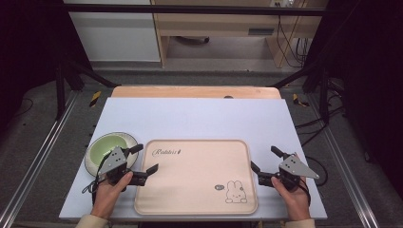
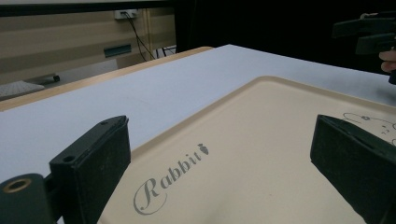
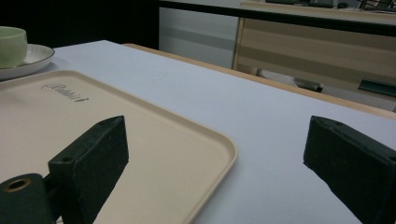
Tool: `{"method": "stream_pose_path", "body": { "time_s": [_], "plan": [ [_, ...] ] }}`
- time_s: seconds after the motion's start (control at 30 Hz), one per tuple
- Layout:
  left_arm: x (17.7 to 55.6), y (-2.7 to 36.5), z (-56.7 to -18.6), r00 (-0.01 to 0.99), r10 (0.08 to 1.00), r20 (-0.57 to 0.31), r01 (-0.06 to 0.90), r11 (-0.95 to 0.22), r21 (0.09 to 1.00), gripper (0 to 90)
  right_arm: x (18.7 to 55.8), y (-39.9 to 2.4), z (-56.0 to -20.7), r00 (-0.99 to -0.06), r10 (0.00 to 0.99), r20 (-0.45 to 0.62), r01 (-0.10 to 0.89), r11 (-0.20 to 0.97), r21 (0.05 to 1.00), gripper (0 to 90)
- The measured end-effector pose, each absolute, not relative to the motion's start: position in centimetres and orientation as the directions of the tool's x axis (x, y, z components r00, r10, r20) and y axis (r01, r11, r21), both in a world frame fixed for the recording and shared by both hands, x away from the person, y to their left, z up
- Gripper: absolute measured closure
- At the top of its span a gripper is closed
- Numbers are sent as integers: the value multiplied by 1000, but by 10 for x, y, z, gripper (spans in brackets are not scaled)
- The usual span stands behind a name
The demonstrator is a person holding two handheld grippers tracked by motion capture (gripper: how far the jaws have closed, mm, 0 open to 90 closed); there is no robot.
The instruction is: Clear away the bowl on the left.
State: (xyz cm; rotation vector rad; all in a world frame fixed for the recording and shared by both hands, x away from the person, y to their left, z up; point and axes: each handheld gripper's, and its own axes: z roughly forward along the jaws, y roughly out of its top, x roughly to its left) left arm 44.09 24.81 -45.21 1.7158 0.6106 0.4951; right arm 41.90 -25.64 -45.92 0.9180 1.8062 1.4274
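The high view shows the rabbit drawing (image 1: 236,192) at the tray's (image 1: 199,199) 5 o'clock corner; the left gripper view catches just its edge. The tray lies bare on the surface (image 1: 199,118). At its 9 o'clock, a plate (image 1: 95,164) holds a green bowl (image 1: 108,145). The left hand-held gripper (image 1: 143,158) and the right hand-held gripper (image 1: 264,158) flank the tray, both spread and holding nothing.

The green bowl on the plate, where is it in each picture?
High view: green bowl at the left, beside the tray, just beyond the left tongs.
Left gripper view: not in it.
Right gripper view: top left corner, beyond the tray.
Shared landmark: the tray's "Rabbit" lettering.
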Motion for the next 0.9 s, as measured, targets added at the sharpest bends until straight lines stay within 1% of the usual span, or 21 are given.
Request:
{"method": "stream_pose_path", "body": {
  "time_s": [0.2, 0.37, 0.5, 0.6, 0.67, 0.73, 0.87, 0.9],
  "plan": [
    [439, 250, -449, 772, 635, -11, 142, -155, 978, 49, 418, -256, -459, -544, 836, -67, 132, 163, 978, 68],
    [438, 253, -445, 764, 645, -1, 135, -159, 978, 49, 418, -254, -459, -542, 837, -72, 138, 173, 975, 68],
    [436, 261, -437, 753, 659, -2, 127, -143, 981, 50, 418, -253, -460, -535, 840, -87, 144, 192, 971, 70],
    [436, 270, -423, 728, 686, -8, 118, -113, 987, 52, 418, -254, -459, -531, 843, -85, 141, 187, 972, 70],
    [439, 274, -416, 714, 700, 5, 115, -124, 986, 53, 418, -255, -458, -530, 844, -81, 135, 178, 975, 71],
    [444, 278, -407, 700, 713, 37, 100, -150, 984, 55, 417, -254, -458, -529, 845, -83, 136, 181, 974, 70],
    [457, 287, -394, 673, 738, 44, 91, -141, 986, 56, 416, -252, -458, -530, 844, -84, 134, 182, 974, 70],
    [461, 288, -392, 664, 745, 63, 87, -160, 983, 55, 416, -251, -457, -531, 843, -87, 130, 182, 975, 70]
  ]
}}
